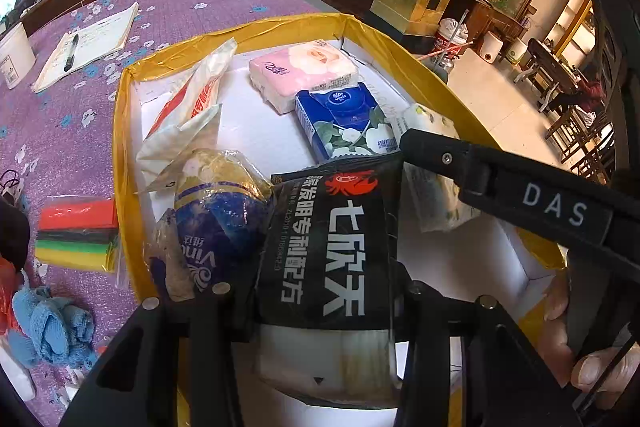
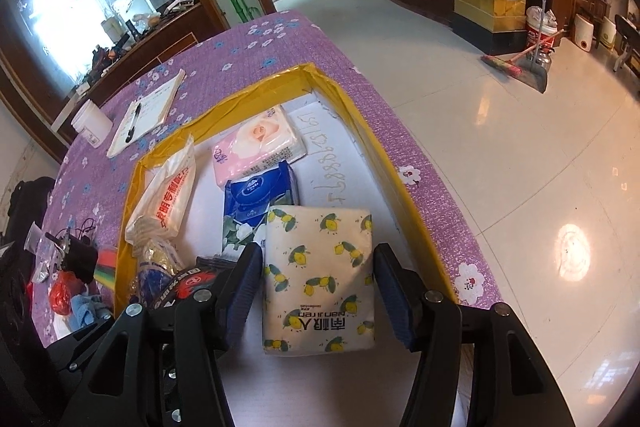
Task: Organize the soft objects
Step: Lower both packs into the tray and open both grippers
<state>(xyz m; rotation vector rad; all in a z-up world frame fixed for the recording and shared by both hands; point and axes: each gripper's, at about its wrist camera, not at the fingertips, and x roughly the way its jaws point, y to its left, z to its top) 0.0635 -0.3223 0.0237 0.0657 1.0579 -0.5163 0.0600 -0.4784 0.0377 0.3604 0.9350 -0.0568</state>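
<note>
now crinkly black pack (image 1: 332, 239) in left hand-held gripper (image 1: 320, 291), pinched.

Between the left tongs (image 1: 324, 291) we read big white characters "七欣天" on a black packet (image 1: 332, 239). On the arm of the right tongs (image 1: 556, 207) stands "DAS". Left of the packet, a blue wrapped roll (image 1: 212, 223) shows "Vinda" upside down. Between the right tongs (image 2: 318, 275), the lemon-print tissue pack (image 2: 320, 279) carries "nanjiren". Beyond it, handwritten digits on the tray floor (image 2: 332, 163) are hard to read.
</note>
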